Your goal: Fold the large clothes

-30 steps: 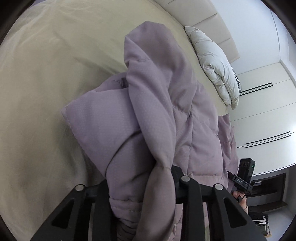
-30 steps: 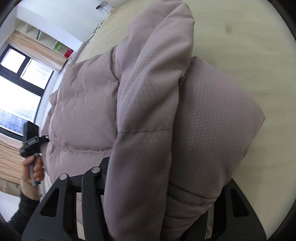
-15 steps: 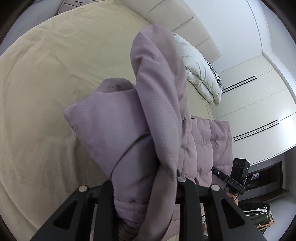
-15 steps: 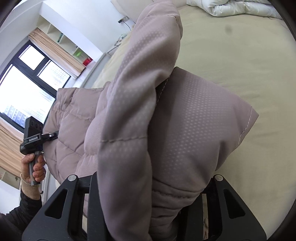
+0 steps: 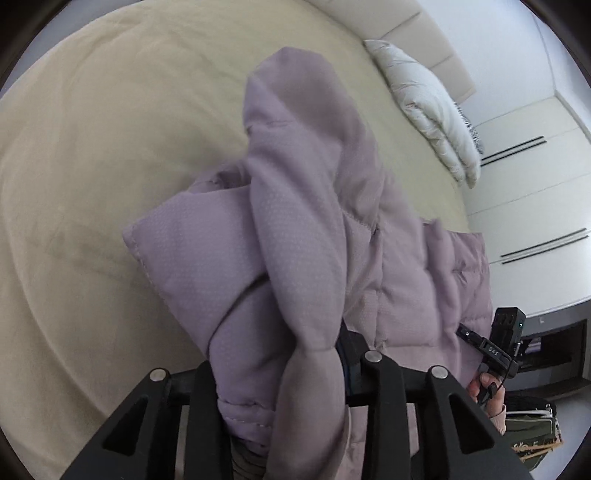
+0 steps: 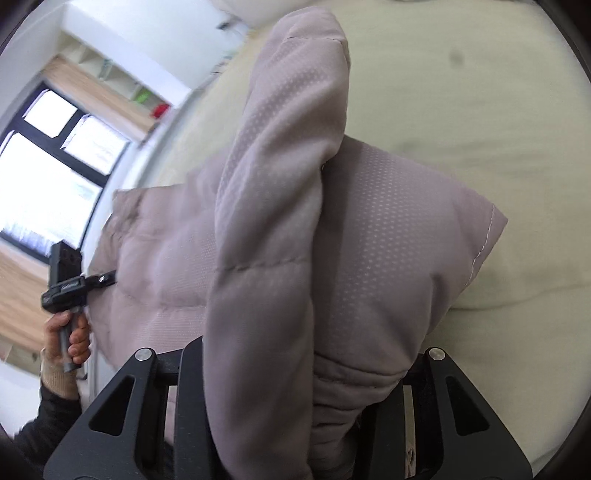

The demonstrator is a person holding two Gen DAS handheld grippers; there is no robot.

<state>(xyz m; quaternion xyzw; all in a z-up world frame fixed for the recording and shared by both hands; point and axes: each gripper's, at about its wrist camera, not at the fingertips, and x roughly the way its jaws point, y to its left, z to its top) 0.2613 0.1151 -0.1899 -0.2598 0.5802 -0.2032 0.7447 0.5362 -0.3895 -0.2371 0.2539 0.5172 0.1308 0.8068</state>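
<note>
Left gripper [image 5: 288, 402] clamped on bunched lilac jacket [image 5: 295, 258] fabric between its fingers, right gripper [image 6: 291, 406] likewise gripping a thick fold, each handle held in a bare fist, dark sleeve at left wrist

jacket [image 5: 303, 229] over bed [image 5: 92, 147], pillow [image 5: 432, 107] behind.

Bed [image 5: 110, 155] covered in a cream sheet, white duvet [image 5: 432, 107] seen folded at its head end by the padded headboard [image 5: 417, 29], lilac puffer jacket [image 5: 424, 266] partly lifted off the sheet
</note>
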